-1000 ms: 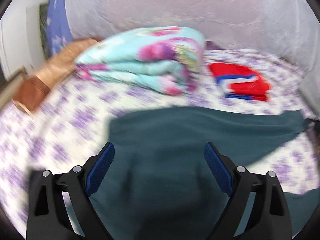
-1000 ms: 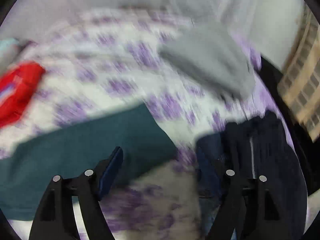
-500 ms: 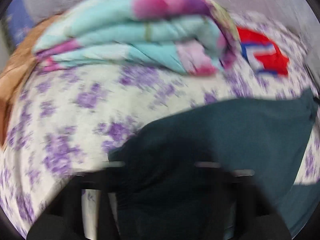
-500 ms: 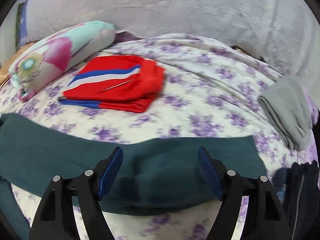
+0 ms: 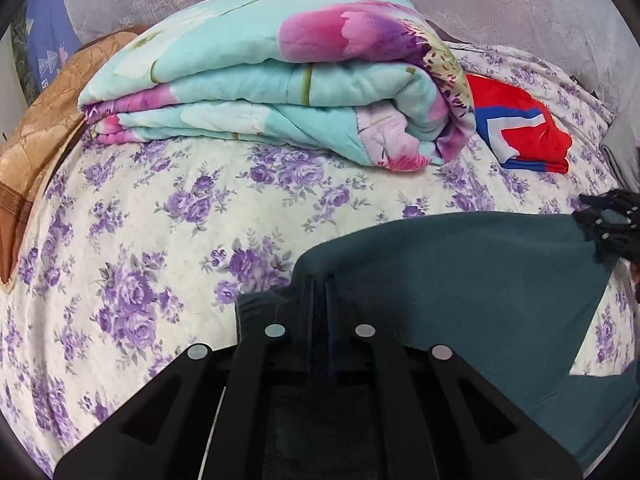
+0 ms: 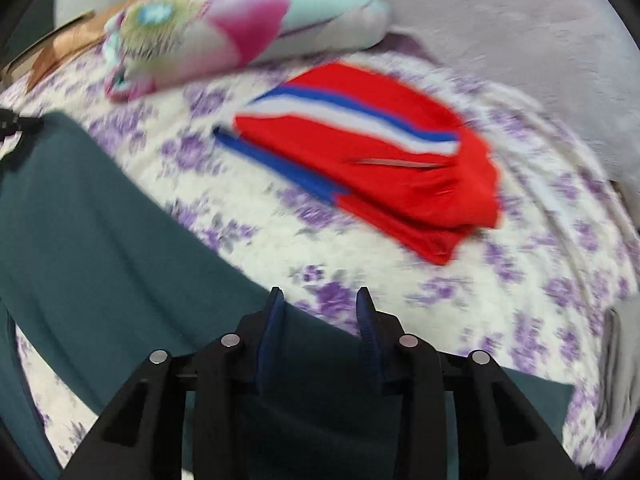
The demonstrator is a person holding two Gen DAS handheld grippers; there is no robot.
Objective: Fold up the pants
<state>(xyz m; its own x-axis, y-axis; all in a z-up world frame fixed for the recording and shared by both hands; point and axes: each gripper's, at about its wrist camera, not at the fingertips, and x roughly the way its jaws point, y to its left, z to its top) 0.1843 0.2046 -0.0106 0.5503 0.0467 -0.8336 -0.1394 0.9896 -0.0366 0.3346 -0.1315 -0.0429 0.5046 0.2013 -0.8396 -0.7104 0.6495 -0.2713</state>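
Folded floral quilt (image 5: 280,80) lies on purple-flowered bedsheet (image 5: 140,240); folded red striped garment (image 6: 372,152) just beside it; brown blanket (image 5: 36,132) at the edge.

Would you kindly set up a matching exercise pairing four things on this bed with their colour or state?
Things:
1. pants
2. folded blanket
3. folded garment
4. left hand-held gripper

Colour or state:
A. red with blue and white stripes
B. shut on dark teal cloth
C. dark teal, spread on the flowered sheet
D. light blue with pink flowers

Pairs: 1-C, 2-D, 3-A, 4-B
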